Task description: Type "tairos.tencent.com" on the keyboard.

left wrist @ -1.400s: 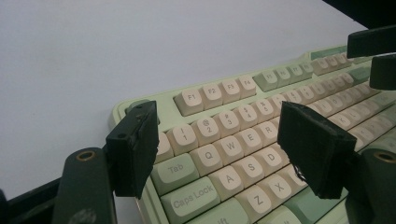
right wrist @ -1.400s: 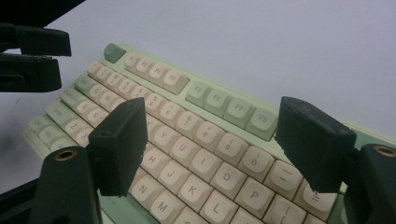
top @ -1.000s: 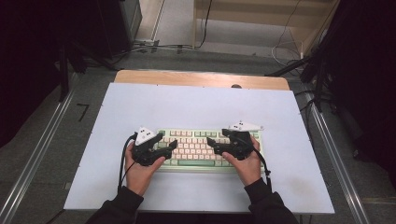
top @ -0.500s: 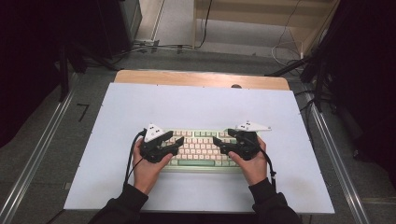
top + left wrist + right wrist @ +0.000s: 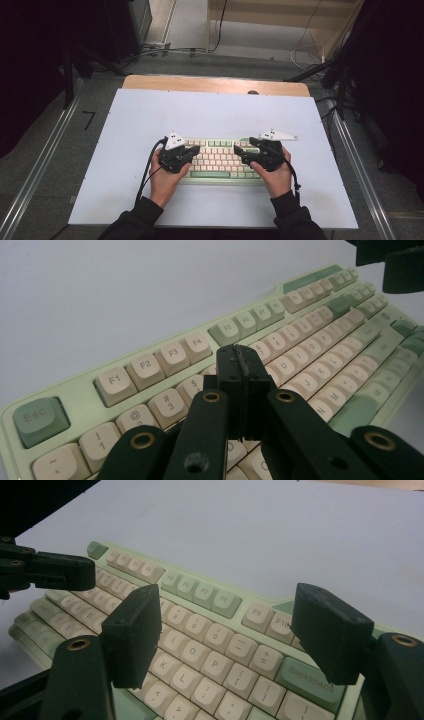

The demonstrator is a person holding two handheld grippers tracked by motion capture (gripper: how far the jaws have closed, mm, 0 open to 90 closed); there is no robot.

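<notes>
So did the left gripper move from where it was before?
Yes. The left gripper slid right along the keyboard, from off its left end to over its left keys. Its jaws have just been closing, with nothing between them.

Both forearms come in from the table's near edge, one hand at each end of the keyboard point(image 5: 220, 159). The left gripper point(image 5: 243, 365) hangs over its number row, jaws just closed flat against each other with nothing between them. The right gripper point(image 5: 235, 630) hovers above its right half, jaws spread wide and empty.
</notes>
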